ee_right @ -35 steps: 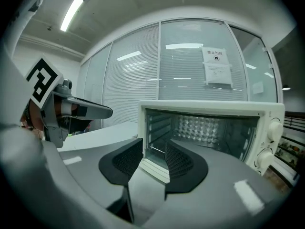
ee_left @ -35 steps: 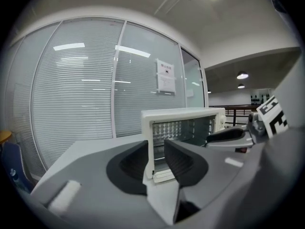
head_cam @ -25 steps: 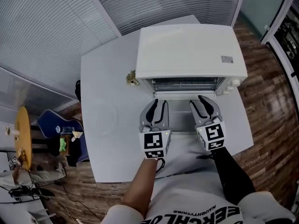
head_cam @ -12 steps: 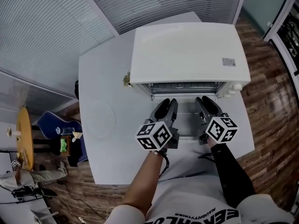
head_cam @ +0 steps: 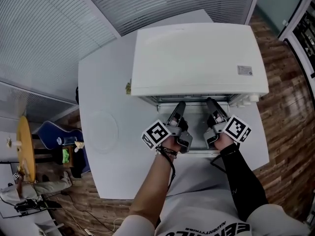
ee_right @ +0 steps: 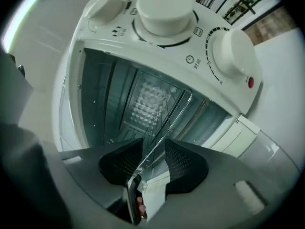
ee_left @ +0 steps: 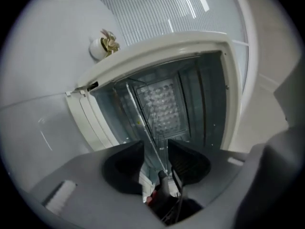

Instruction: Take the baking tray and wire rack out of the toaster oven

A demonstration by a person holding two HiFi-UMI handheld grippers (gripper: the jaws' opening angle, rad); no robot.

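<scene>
While the wire rack (ee_right: 176, 116) still sits inside the toaster oven (head_cam: 197, 58) on the bench (head_cam: 106, 82), with the baking tray not plainly seen, we judge nothing is out yet: the left gripper (ee_left: 156, 151), whose jaws have just been opening, and the right gripper (ee_right: 155, 152) both gape astride the rack's front edge without pinching it.

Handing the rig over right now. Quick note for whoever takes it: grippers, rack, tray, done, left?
Left hand-held gripper: open, jaws just opened wider; wire rack front edge runs between them, unpinched.
Right hand-held gripper: open, straddling the same edge.
Toaster oven: open, rack inside; baking tray can't be made out.
Done: nothing out. Left: clamp, pull rack out, then the tray.
</scene>
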